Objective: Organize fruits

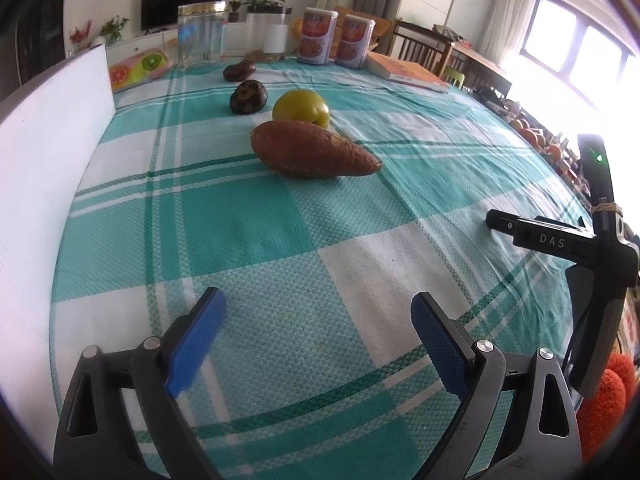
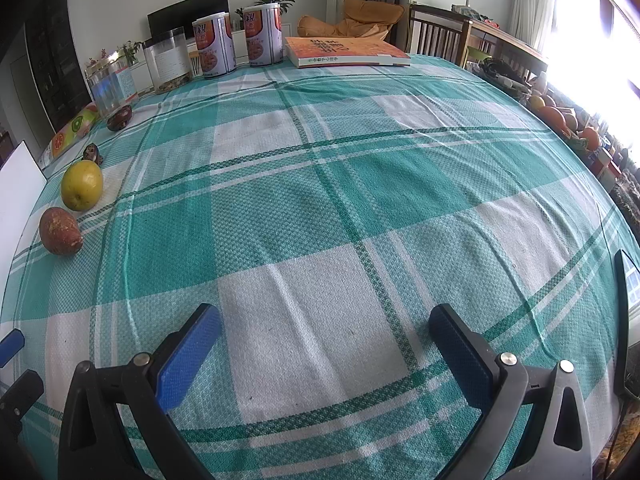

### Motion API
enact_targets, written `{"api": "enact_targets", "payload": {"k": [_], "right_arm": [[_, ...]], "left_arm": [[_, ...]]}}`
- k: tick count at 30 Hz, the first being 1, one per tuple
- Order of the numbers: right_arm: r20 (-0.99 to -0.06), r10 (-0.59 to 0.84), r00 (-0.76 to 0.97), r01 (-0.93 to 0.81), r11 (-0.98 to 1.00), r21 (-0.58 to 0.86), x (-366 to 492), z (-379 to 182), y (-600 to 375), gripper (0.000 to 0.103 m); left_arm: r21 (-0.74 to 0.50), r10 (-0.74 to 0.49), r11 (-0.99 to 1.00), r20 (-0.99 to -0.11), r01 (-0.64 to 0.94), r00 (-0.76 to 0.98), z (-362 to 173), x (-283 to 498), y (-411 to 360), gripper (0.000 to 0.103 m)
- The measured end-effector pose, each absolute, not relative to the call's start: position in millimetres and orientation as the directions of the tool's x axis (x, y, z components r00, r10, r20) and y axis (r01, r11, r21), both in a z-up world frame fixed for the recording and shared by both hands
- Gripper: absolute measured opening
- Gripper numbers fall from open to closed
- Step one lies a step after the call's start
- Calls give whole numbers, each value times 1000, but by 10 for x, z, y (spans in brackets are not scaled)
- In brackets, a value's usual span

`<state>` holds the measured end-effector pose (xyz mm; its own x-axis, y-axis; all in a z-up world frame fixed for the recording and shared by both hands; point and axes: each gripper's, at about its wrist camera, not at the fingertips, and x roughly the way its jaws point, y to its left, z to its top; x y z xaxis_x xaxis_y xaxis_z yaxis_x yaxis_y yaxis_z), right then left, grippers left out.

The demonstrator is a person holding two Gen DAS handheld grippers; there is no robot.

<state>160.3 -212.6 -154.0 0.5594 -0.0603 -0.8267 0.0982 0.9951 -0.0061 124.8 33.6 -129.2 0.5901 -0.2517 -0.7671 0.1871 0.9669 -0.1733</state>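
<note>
A brown sweet potato [image 1: 312, 152] lies on the green checked tablecloth [image 1: 280, 240], with a yellow apple [image 1: 301, 108] just behind it and two dark round fruits [image 1: 248, 97] [image 1: 239, 71] farther back in a row. My left gripper [image 1: 318, 312] is open and empty, well short of the sweet potato. In the right wrist view the same row sits at the far left: sweet potato [image 2: 60, 231], apple [image 2: 81, 185], dark fruits [image 2: 93, 153] [image 2: 119, 117]. My right gripper [image 2: 324, 326] is open and empty over bare cloth.
A white board [image 1: 48, 152] stands along the left edge. Two jars [image 1: 202, 34], two printed cans [image 1: 316, 36], a fruit-print pack [image 1: 136, 66] and an orange book [image 2: 340, 53] line the far side. The right gripper's body [image 1: 600, 240] shows at right.
</note>
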Motion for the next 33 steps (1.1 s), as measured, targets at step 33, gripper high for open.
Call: {"api": "enact_targets", "payload": {"k": [33], "right_arm": [[-827, -60, 559, 98, 995, -6, 1602, -1541, -2125, 103]], "left_arm": [[-456, -335, 881, -790, -128, 513, -705, 2767, 965, 95]]}}
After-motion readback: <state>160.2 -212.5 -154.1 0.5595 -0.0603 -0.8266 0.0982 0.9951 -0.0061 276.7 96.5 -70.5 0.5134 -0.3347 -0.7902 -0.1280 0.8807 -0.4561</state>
